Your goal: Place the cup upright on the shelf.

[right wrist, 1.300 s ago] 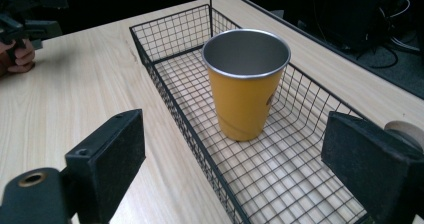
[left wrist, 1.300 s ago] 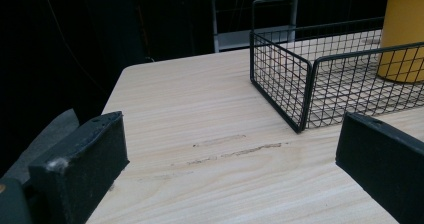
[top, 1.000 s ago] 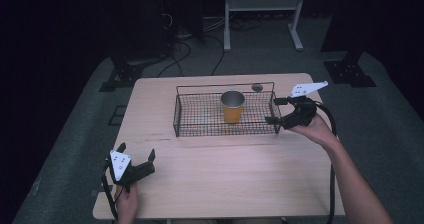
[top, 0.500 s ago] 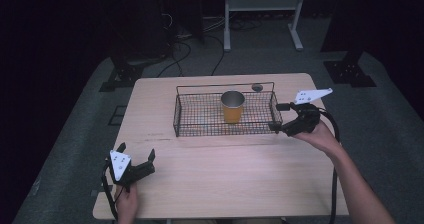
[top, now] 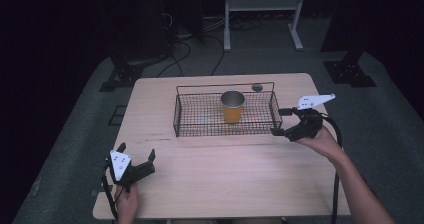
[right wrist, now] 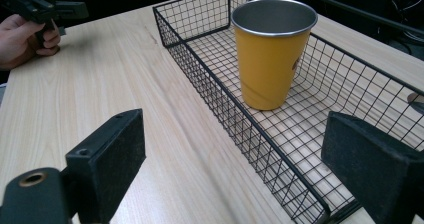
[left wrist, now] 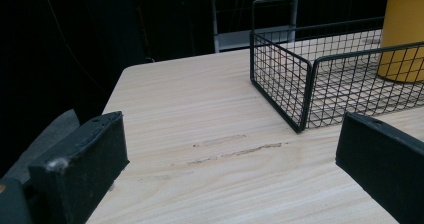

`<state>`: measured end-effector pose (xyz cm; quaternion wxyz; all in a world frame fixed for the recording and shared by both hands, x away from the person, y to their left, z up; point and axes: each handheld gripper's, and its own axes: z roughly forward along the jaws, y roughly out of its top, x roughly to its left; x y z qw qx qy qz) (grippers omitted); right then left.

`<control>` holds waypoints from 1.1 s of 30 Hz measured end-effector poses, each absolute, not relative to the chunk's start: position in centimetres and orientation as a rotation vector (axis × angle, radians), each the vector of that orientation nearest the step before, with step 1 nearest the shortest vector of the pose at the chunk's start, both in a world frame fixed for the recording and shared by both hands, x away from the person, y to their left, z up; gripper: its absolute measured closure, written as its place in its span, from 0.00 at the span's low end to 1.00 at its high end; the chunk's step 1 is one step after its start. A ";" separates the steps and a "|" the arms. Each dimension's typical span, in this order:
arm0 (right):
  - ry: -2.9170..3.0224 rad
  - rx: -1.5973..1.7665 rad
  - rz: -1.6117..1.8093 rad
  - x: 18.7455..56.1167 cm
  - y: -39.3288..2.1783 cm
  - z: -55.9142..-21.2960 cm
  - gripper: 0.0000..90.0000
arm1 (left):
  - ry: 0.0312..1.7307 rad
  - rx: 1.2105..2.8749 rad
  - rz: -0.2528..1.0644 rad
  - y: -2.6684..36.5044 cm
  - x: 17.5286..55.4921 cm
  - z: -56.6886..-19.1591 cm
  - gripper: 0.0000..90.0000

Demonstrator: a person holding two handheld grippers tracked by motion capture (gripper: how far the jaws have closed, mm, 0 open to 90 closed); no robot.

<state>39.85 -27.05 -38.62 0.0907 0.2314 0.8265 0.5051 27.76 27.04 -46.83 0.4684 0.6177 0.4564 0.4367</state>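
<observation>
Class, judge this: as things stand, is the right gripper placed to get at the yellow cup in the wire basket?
Probably yes. The right gripper is open beside the basket; the yellow cup stands alone, open above.

The desk (right wrist: pixel 125 109) has a pale wood-grain top, smooth and matt, with a few faint scuffs. The basket (right wrist: pixel 280 149) is thin black wire mesh, slightly glossy. The cup (right wrist: pixel 270 54) looks like metal: a matt yellow coat outside, bare brushed steel inside and on the rim. Each claw's jaws carry matt black pads, rough and dusty like foam rubber.
</observation>
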 end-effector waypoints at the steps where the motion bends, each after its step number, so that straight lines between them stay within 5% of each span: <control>1: 2.458 0.686 1.502 39.8 -27.1 -38.7 0.11 | 1.120 1.515 1.070 27.1 27.8 -46.8 0.00; 33: 2.442 0.733 1.519 37.6 -29.1 -40.6 0.11 | 1.120 1.515 1.072 27.0 27.8 -46.8 0.00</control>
